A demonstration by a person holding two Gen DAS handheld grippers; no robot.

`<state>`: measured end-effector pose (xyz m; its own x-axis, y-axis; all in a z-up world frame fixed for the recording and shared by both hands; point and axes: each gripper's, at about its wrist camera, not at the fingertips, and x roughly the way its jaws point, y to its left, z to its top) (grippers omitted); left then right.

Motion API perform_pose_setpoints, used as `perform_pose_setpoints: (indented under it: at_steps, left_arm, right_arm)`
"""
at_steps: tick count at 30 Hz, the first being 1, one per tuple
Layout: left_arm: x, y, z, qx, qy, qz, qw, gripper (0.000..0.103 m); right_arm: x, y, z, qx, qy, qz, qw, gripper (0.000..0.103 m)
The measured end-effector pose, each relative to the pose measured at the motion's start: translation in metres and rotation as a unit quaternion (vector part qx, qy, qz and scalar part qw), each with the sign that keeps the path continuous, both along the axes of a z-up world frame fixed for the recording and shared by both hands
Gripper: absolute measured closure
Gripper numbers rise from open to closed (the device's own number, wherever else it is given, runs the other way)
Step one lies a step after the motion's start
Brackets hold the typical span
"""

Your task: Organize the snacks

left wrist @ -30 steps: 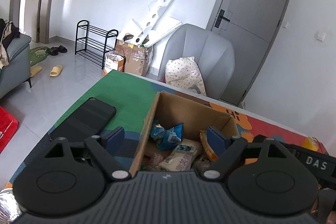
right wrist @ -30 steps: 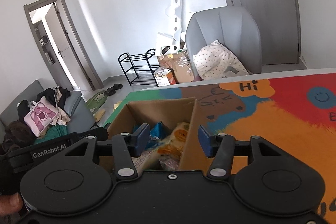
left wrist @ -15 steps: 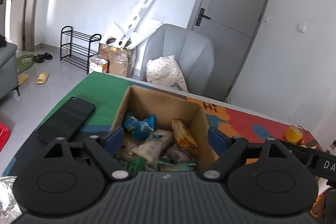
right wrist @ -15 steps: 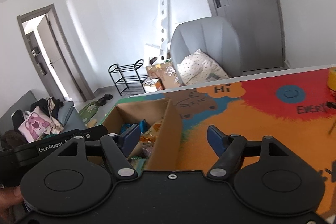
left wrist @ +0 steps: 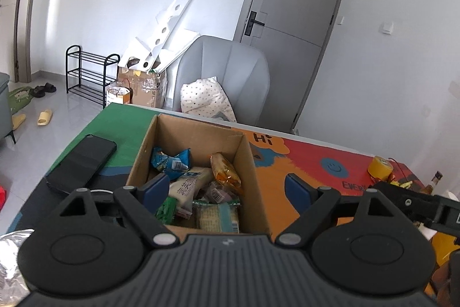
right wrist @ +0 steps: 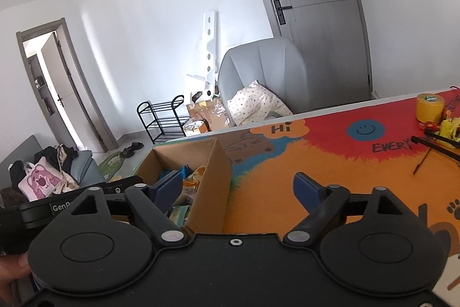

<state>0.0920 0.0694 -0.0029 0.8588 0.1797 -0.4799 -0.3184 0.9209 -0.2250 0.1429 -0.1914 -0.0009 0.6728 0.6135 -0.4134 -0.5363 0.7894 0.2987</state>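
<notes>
The snacks [left wrist: 198, 186] lie heaped in the open box [left wrist: 253, 177] on the mat [right wrist: 330, 163], so the packing looks largely done (my reading, not a certainty); the phone [left wrist: 82, 160] lies apart, left of the box. The left gripper [left wrist: 227, 189] hangs above the box's near end, tilted down, spread wide and empty; the right gripper [right wrist: 238, 189] straddles the box's right wall without touching it, its jaws opening, grasping nothing.
</notes>
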Motion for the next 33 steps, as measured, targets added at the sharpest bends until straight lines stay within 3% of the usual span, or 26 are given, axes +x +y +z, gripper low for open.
perform_pose_setpoints:
  at_steps: [4,10,16,33]
  left_arm:
    - [-0.011,-0.004,0.004,0.007,0.006,-0.019,0.9998,0.009]
    - [-0.030,-0.011,0.011,0.019,0.012,-0.045,0.9987,0.005]
    - [-0.052,-0.022,0.019,0.038,0.010,-0.065,0.9971,0.000]
    - [-0.093,-0.041,0.038,0.083,0.008,-0.089,0.9925,0.000]
  right_arm:
    - [-0.012,-0.008,0.002,0.004,-0.005,-0.008,1.000,0.006]
    - [-0.030,-0.018,0.006,0.005,-0.006,-0.012,1.000,0.000]
    - [-0.050,-0.030,0.017,0.007,-0.017,-0.010,1.000,0.000]
    - [-0.085,-0.060,0.030,0.011,-0.027,-0.004,1.000,0.000]
